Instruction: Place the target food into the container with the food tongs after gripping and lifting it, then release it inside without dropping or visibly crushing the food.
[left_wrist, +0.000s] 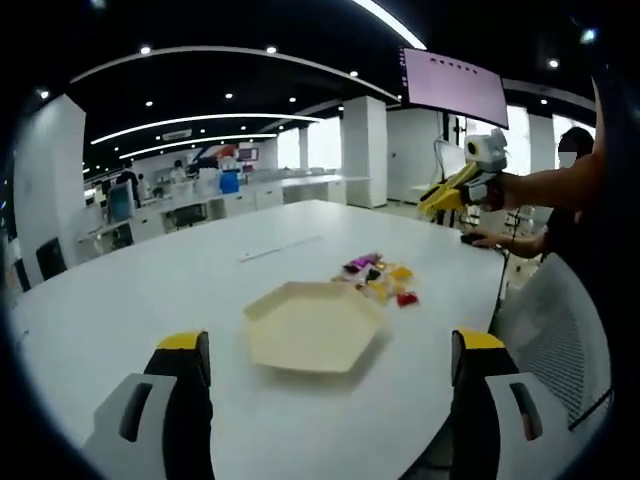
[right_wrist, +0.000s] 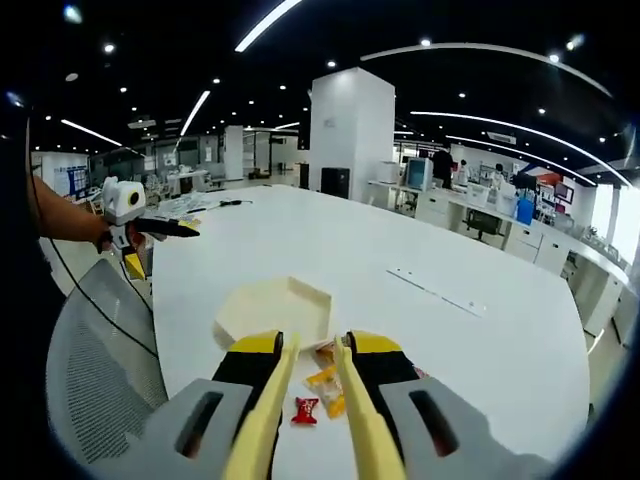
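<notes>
White table (left_wrist: 150, 290) bears unlabelled hexagonal tray (left_wrist: 312, 326) beside wrapped snacks (left_wrist: 380, 279).

Beyond the tongs stretches a wide white counter (right_wrist: 480, 250). Far past their tips a thin pale strip (left_wrist: 280, 248) lies flat on it, perhaps a ruler. A grey mesh chair (right_wrist: 95, 350) stands off to the tongs' side at the counter's edge. High above hangs a pink-lit screen (left_wrist: 455, 85), and a white pillar (right_wrist: 350, 135) rises behind.
</notes>
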